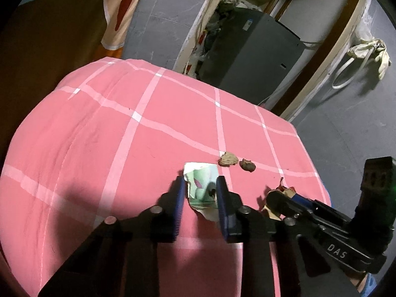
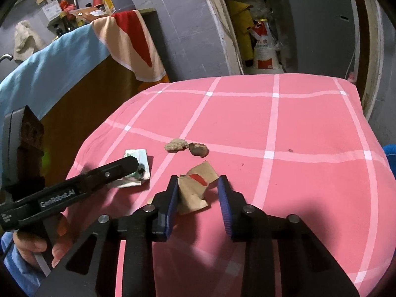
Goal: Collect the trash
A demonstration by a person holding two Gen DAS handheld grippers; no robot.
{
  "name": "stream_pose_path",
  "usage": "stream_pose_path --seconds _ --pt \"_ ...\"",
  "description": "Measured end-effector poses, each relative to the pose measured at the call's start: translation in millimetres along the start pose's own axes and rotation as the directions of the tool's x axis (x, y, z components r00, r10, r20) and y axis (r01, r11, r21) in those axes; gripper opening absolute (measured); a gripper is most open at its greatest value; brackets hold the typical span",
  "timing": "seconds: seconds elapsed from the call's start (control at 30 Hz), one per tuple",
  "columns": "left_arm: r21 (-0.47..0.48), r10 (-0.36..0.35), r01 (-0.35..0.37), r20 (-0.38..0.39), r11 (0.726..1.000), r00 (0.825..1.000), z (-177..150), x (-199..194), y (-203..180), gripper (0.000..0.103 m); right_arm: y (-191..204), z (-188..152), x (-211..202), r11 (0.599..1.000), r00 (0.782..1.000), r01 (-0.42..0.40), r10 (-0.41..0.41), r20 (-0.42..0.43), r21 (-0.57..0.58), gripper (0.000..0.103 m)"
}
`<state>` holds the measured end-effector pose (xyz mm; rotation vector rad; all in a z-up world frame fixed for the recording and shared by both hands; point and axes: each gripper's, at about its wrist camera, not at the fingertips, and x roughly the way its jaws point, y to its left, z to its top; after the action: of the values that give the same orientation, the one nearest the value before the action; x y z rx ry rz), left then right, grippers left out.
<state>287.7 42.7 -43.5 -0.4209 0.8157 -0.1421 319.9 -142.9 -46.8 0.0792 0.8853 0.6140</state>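
L gripper clamped on green-white wrapper, lower centre. R gripper jaws straddling brown paper scrap, one pad clear, not gripping. Pink checked cloth underneath.

Wrapper left of, perhaps touching, card

Crumpled green-and-white paper wrapper, lying on the pink checked cloth between the blue pads, its far edge curled up. Torn brown paper scrap with a red patch, creased and partly lifted off the cloth, lying to the wrapper's right in the right wrist view. Two small brownish lumps, a paler one and a darker one, lie just beside each other farther back, apart from both papers.
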Motion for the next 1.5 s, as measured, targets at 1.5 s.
stream_pose_path --seconds 1.5 --pt "0.187 -0.202 0.159 0.24 0.969 0.95 -11.7 -65.5 -120.8 0.008 -19.1 -17.2 -164.7 0.989 0.89 0.145 -0.145 0.433 0.035 0.02"
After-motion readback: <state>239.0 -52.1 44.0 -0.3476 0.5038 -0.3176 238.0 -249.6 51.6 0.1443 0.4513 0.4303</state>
